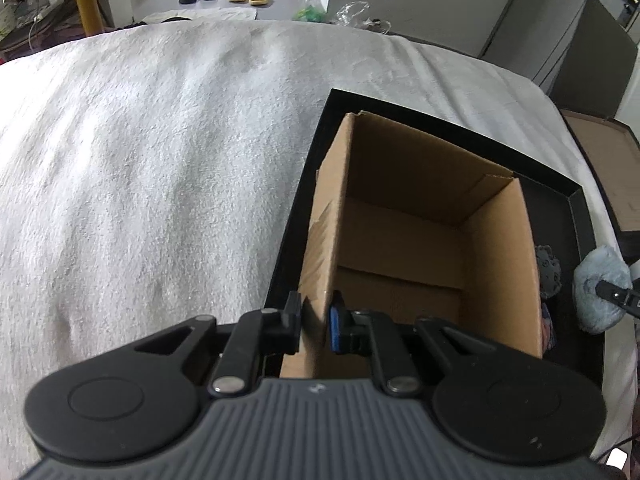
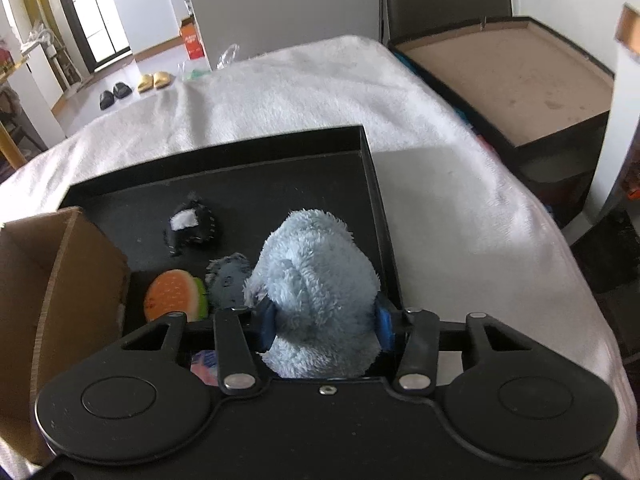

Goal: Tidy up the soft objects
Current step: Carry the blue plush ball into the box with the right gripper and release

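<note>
The left tongs [image 1: 314, 322] pinch the wall of the carton [image 1: 420, 240] and steady it. The right tongs [image 2: 326, 326] squeeze the blue plush [image 2: 316, 280] above the black tray [image 2: 372, 168]. Next, I judge, the plush must go across into the carton.

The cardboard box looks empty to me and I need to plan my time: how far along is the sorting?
Nothing looks sorted yet: the cardboard box shows no toys inside. In hand: the left gripper pinches its wall, and the right gripper squeezes the blue plush. Left in the black tray: burger toy, black toy, grey toy.
</note>
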Tool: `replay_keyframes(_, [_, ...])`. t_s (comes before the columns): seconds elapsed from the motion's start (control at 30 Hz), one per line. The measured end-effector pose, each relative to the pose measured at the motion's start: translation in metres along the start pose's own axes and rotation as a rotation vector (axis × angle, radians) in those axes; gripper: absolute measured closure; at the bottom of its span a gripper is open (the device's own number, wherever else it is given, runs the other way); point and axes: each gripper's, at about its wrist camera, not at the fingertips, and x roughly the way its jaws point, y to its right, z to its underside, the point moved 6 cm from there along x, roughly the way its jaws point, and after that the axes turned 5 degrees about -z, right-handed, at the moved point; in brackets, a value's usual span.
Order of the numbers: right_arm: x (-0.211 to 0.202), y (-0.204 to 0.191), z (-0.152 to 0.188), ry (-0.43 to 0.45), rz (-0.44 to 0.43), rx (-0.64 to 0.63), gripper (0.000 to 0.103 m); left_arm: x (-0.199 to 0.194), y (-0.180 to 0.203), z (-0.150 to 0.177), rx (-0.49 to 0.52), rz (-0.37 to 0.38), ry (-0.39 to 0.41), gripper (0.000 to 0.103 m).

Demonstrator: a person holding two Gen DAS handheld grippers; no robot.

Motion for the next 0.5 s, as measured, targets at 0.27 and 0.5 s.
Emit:
replay_keyframes(0.27, [-0.046, -0.043, -0.007, 0.063, -0.063, -0.043, 0.057, -0.007, -0.01, 0.009, 0.009, 0.031, 0.024, 0.09])
replay_keyframes(0.5, [-0.068, -0.085, -0.011, 0.083, -0.108, -0.078, 0.057, -0.009, -0.016, 0.009, 0.003, 0.073, 0.029, 0.089])
